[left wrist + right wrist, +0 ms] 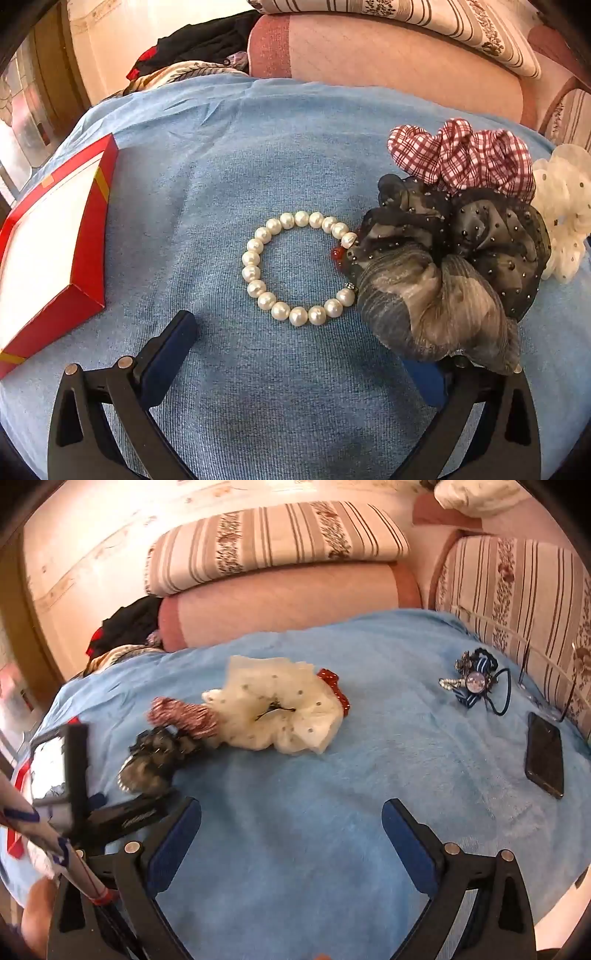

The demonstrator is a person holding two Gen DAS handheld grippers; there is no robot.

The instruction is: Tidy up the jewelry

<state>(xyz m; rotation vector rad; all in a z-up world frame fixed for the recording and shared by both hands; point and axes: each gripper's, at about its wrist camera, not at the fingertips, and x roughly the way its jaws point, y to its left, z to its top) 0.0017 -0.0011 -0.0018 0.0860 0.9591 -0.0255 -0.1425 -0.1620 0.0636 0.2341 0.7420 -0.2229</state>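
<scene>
A pearl bracelet [295,267] with red beads lies on the blue cloth [236,184], just ahead of my left gripper [299,350], which is open and empty. A grey-black scrunchie [454,269] lies against the bracelet's right side and drapes over my right finger. A red-checked scrunchie [461,155] and a white dotted one [565,206] lie behind it. An open red box [48,251] with a white lining sits at the left. My right gripper [291,834] is open and empty over bare cloth; the white scrunchie [273,709] lies ahead of it.
A blue hair tie with a brooch and pearls [474,683] lies far right, and a dark phone [545,755] near the right edge. Sofa cushions [280,542] stand behind the table. The left gripper's body [74,775] shows at the left.
</scene>
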